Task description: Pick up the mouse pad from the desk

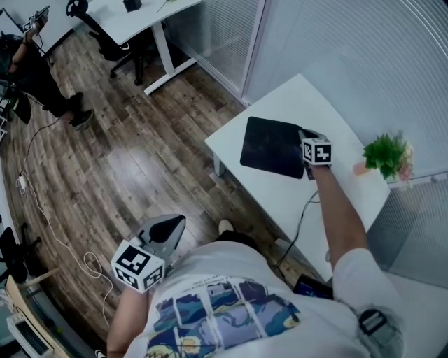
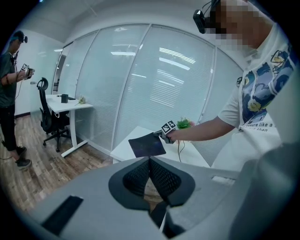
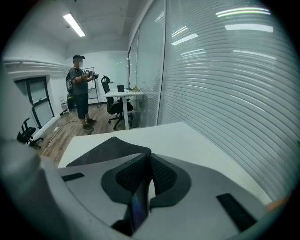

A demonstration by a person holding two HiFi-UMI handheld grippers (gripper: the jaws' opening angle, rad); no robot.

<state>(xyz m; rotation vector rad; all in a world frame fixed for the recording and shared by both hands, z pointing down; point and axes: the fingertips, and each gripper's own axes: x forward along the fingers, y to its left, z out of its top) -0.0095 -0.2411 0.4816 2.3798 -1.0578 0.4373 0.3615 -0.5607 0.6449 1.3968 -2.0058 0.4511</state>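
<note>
The black mouse pad (image 1: pixel 269 145) hangs slightly above the white desk (image 1: pixel 294 98), tilted, held by its right edge. My right gripper (image 1: pixel 303 150) is shut on that edge. In the right gripper view the pad (image 3: pixel 105 150) spreads left from the jaws, its thin edge pinched between the pads of my right gripper (image 3: pixel 149 157). The left gripper view shows the pad (image 2: pixel 147 145) raised off the desk (image 2: pixel 125 146) from afar. My left gripper (image 1: pixel 178 221) hovers over the wooden floor at lower left, far from the desk. Its jaws (image 2: pixel 150 160) meet at the tips with nothing between them.
A small potted plant (image 1: pixel 386 155) stands at the desk's right end, and a cable (image 1: pixel 302 210) drops off the near edge. A ribbed glass wall (image 3: pixel 225 93) runs behind the desk. Another desk (image 1: pixel 140 21) with an office chair (image 1: pixel 105 42) and a standing person (image 3: pixel 79 89) are across the room.
</note>
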